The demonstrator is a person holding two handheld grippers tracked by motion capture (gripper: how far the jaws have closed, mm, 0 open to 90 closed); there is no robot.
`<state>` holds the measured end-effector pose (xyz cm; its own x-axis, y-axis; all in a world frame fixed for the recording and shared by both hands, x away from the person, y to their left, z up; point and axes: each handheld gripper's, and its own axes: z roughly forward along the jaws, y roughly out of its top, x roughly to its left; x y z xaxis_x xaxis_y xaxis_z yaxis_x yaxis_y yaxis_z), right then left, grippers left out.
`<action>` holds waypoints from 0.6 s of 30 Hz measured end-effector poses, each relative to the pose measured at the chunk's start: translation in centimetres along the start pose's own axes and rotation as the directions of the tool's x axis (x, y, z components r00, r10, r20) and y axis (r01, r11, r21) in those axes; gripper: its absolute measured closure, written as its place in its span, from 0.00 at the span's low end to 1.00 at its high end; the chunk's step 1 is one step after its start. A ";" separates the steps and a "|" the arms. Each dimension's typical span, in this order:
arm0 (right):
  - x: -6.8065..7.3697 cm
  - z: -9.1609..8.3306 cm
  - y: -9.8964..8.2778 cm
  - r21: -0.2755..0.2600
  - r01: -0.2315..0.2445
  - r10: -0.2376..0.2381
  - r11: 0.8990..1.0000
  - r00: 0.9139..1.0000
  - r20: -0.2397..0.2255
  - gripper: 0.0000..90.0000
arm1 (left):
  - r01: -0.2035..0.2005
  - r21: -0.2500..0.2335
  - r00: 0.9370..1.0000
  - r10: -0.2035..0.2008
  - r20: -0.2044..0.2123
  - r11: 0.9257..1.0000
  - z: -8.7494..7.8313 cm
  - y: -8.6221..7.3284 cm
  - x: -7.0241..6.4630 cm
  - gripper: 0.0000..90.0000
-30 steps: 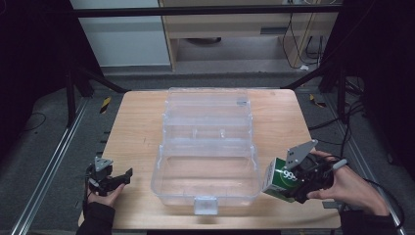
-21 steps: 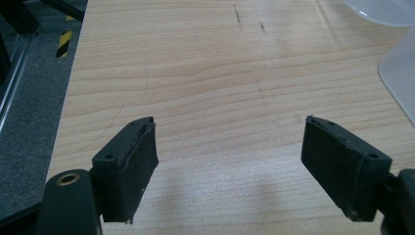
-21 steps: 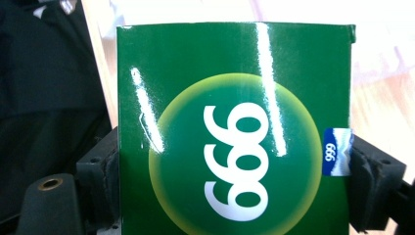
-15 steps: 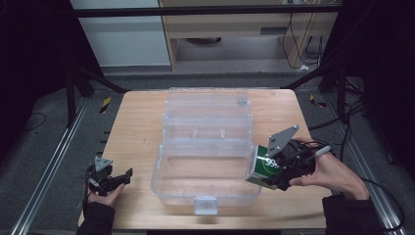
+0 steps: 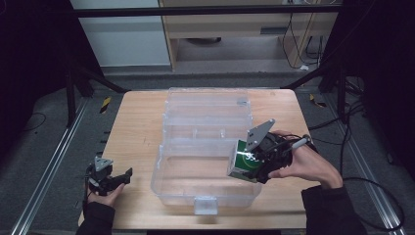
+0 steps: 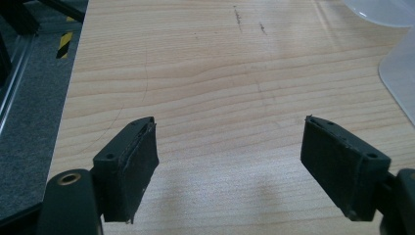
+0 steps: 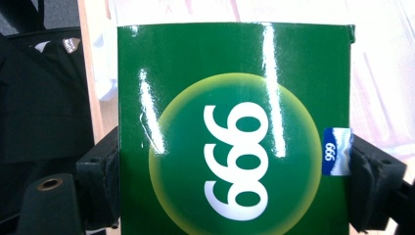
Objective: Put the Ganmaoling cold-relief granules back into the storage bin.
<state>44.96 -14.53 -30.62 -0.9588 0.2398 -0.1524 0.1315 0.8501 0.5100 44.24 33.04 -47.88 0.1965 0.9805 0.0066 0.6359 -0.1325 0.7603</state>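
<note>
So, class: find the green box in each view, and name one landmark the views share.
High view: the green box is right of centre, held over the clear case's right rim.
Left gripper view: the table and a corner of the case are here, not the box.
Right gripper view: the box sits centre, between the jaws.
Shared landmark: the clear case.

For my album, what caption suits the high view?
Right gripper carries a green box over a clear plastic case; left gripper rests open.

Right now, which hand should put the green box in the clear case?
Right. The right gripper is shut on the green box and hangs over the clear case. The left gripper rests open and empty near the table's near left corner.
</note>
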 end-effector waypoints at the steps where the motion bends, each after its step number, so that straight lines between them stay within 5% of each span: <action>1: 0.0 0.2 0.3 0.001 0.007 -0.007 1.000 1.000 -0.001 0.18 | 0.000 -0.001 1.000 0.000 0.000 1.000 0.0 0.0 0.0 0.23; 11: 0.1 2.3 1.0 0.045 0.045 -0.045 0.998 0.999 0.006 0.18 | 0.000 0.000 1.000 0.000 -0.001 1.000 0.0 0.0 0.0 0.23; 18: 0.5 3.6 0.5 0.086 0.054 -0.051 0.995 0.998 -0.032 0.18 | 0.000 -0.001 1.000 0.000 0.000 1.000 0.0 0.0 0.0 0.23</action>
<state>45.44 -12.33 -33.49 -0.9719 0.1808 -0.1509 0.1011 0.8990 0.4261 44.26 33.08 -47.89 0.1962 0.9805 0.0068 0.6350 -0.1323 0.7611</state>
